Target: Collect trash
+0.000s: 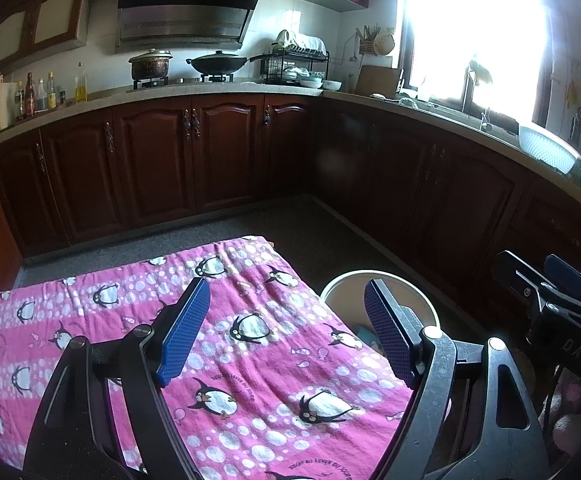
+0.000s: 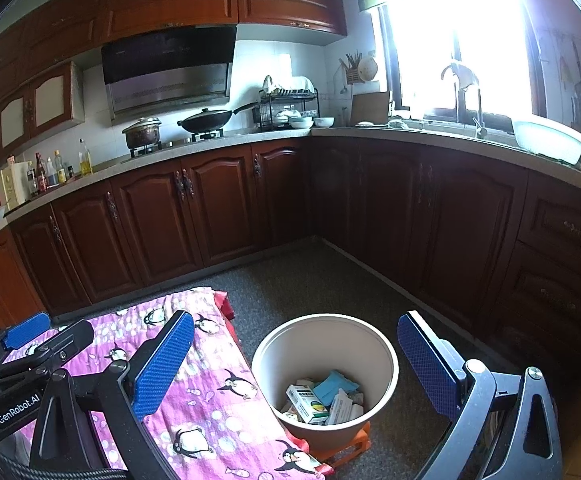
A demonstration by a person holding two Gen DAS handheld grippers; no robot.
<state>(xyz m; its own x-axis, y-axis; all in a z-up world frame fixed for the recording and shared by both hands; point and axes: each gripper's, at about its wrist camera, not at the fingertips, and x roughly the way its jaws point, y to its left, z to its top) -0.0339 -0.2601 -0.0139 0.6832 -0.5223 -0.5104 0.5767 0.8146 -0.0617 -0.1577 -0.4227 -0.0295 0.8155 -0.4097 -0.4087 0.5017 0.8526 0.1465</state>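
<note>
A beige bin (image 2: 324, 340) stands on the floor right of a table under a pink penguin cloth (image 2: 206, 392). Inside it lie small boxes and wrappers (image 2: 322, 400), including a blue packet. The bin rests on an orange base (image 2: 360, 446). My right gripper (image 2: 294, 352) is open and empty, held above the bin. My left gripper (image 1: 286, 320) is open and empty above the pink cloth (image 1: 250, 360), with the bin's rim (image 1: 342, 284) behind its right finger. The left gripper also shows in the right wrist view (image 2: 30, 344). The right gripper also shows in the left wrist view (image 1: 546, 280).
Dark wooden cabinets (image 2: 218, 208) run along the back and right under a stone counter (image 2: 410, 136). On it stand a pot, a wok, a dish rack, bottles and a white basin (image 2: 550, 140). Grey floor (image 2: 310, 280) lies between table and cabinets.
</note>
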